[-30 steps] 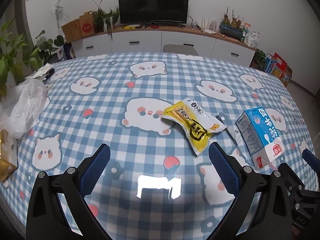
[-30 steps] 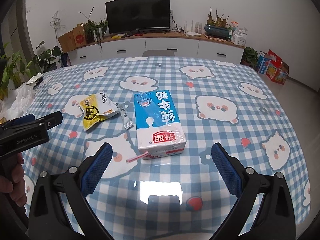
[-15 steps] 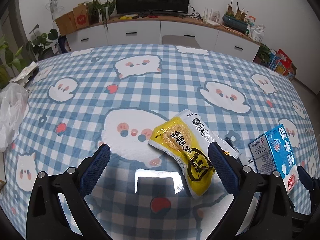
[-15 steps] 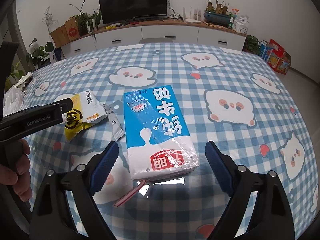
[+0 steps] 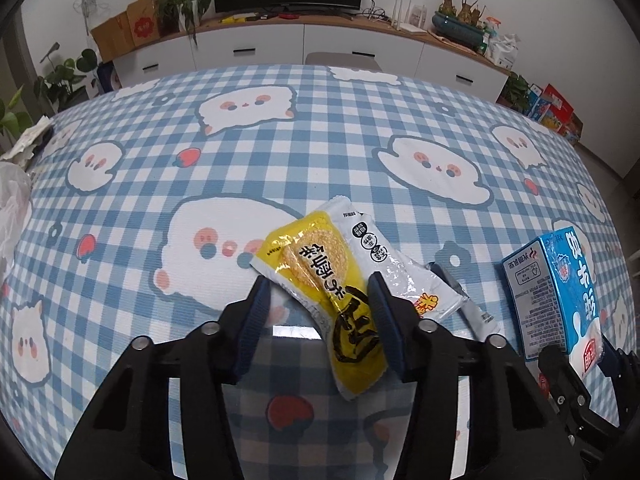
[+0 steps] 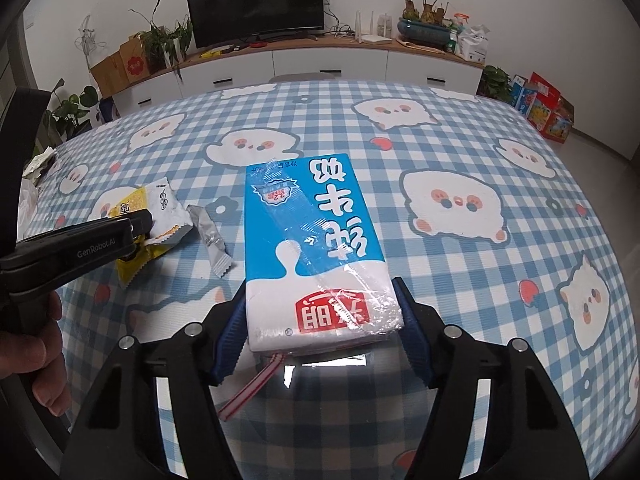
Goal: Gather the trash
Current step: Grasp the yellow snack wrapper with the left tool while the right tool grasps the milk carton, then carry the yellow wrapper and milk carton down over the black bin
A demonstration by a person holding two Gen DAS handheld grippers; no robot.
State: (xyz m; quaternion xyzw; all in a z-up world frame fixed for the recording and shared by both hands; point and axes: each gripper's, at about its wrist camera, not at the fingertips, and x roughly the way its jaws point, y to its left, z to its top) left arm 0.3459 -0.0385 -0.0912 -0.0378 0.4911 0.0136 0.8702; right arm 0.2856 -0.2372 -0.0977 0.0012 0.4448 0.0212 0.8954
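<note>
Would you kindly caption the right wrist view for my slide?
Right gripper closing around a blue-and-white milk carton lying on the checked tablecloth.

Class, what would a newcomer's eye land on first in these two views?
The blue milk carton, lying on the checked tablecloth, its near end between the right claw's pads. Left of it, the yellow snack packet sits within the left claw, whose jaws have just been closing.

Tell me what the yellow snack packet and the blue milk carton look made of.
Yellow snack packet: thin glossy plastic film, judging by its crinkles, shine and serrated sealed ends. Blue milk carton: printed coated paperboard, boxy with sharp folded edges; a clear glossy film, probably plastic, lies wrinkled over it.
</note>
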